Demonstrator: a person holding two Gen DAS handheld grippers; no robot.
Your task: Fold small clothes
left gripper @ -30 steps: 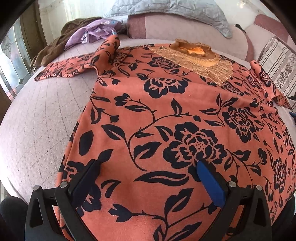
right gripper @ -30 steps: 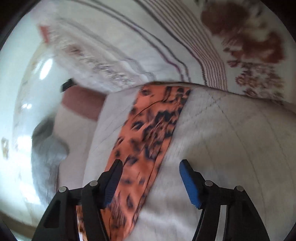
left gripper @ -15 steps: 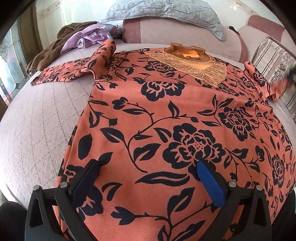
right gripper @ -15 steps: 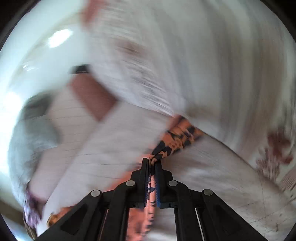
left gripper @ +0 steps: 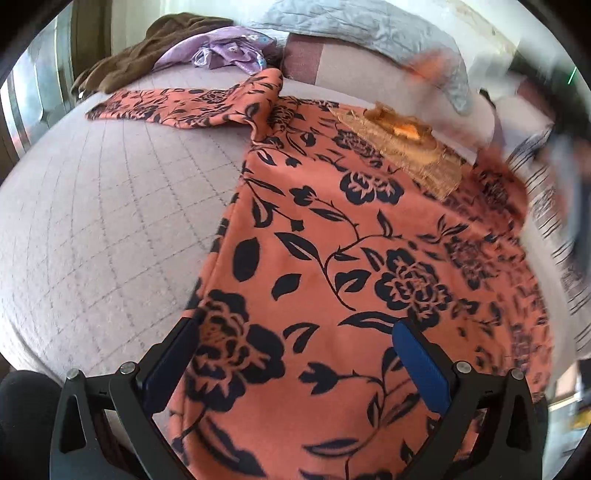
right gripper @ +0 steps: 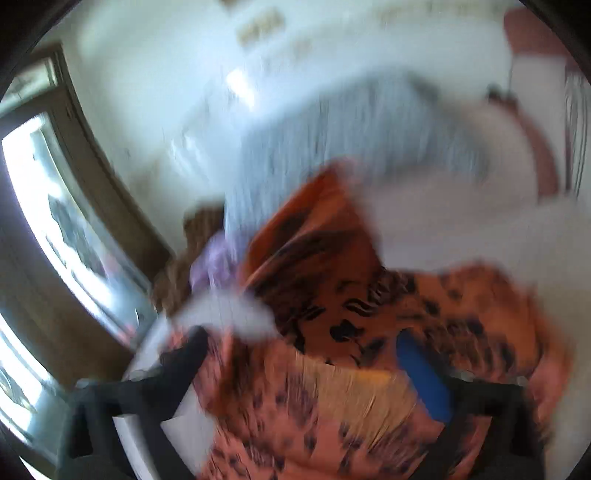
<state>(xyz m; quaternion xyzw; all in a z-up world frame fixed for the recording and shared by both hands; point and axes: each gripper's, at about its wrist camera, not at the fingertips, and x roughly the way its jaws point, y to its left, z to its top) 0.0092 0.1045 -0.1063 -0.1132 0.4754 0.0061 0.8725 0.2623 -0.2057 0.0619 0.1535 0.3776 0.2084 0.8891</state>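
Observation:
An orange dress with black flowers [left gripper: 332, 258] lies spread on the bed, its gold lace collar [left gripper: 406, 147] at the far end. Its left sleeve [left gripper: 184, 107] stretches out flat to the left. My left gripper [left gripper: 295, 354] hovers open over the near left hem, nothing pinched. In the blurred right wrist view my right gripper [right gripper: 303, 339] is over the collar [right gripper: 354, 398] with its jaws opening wide. The right sleeve [right gripper: 314, 240] flaps loose in the air ahead of the fingers, and neither pad presses on it.
Pale quilted bedcover [left gripper: 92, 221] lies bare left of the dress. A brown and purple heap of clothes [left gripper: 155, 48] sits at the far left, a grey pillow [left gripper: 351, 26] behind, a striped cushion [left gripper: 554, 221] at right. A window [right gripper: 55, 221] stands left of the bed.
The right gripper shut on the right sleeve, swung it up and across toward the collar, then spread its jaws and let go. The left gripper drifted toward the dress's left edge.

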